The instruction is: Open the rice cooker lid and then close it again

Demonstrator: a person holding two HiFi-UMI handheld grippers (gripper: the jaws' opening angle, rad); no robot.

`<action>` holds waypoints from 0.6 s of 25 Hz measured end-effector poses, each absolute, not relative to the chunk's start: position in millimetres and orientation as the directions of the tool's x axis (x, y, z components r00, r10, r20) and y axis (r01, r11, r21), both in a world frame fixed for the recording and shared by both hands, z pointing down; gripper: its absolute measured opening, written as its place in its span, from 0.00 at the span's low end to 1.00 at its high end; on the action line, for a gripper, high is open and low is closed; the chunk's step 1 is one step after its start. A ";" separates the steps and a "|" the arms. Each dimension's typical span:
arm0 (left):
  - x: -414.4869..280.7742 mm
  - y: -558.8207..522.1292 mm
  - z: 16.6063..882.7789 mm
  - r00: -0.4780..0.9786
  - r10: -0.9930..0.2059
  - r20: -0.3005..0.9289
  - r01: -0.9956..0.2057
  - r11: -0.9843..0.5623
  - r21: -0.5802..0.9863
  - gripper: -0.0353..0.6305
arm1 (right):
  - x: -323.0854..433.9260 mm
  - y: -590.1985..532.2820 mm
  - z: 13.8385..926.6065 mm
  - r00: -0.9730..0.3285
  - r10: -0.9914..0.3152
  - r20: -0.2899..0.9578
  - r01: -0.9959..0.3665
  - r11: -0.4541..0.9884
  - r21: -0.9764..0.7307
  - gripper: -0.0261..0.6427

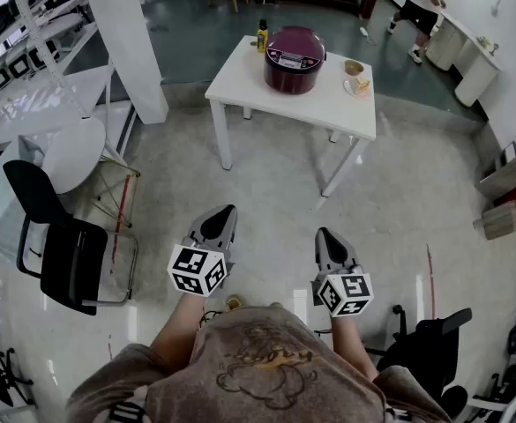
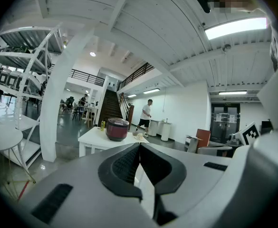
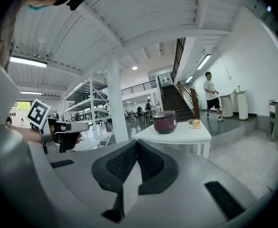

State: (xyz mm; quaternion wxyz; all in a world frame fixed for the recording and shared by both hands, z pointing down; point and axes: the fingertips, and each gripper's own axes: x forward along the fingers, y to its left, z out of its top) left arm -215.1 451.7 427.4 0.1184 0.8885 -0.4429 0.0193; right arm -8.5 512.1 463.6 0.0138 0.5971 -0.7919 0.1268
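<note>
Basically pre-approach: rice cooker sits lid-down on the white table, well ahead of both tools. Left gripper and right gripper both have jaws together, empty. Next: walk in, reach the lid latch.

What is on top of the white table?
A closed maroon rice cooker, a yellow bottle beside it, a cup and a small plate of food. The cooker's inside is covered.

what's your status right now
Left gripper and right gripper shut, empty. Rice cooker lid down, on white table, well ahead. Only floor between.
</note>
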 end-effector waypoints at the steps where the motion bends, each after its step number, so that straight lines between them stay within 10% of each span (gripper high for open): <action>1: -215.2 451.3 427.2 0.606 -0.783 0.139 -0.792 -0.580 0.191 0.09 | -8.2 511.4 464.0 -0.287 -0.942 0.173 -0.949 0.255 -0.185 0.04; 15: -237.2 444.3 431.1 0.632 -0.763 0.135 -0.773 -0.609 0.178 0.09 | -28.2 510.6 477.7 -0.230 -0.955 0.190 -0.959 0.188 -0.212 0.04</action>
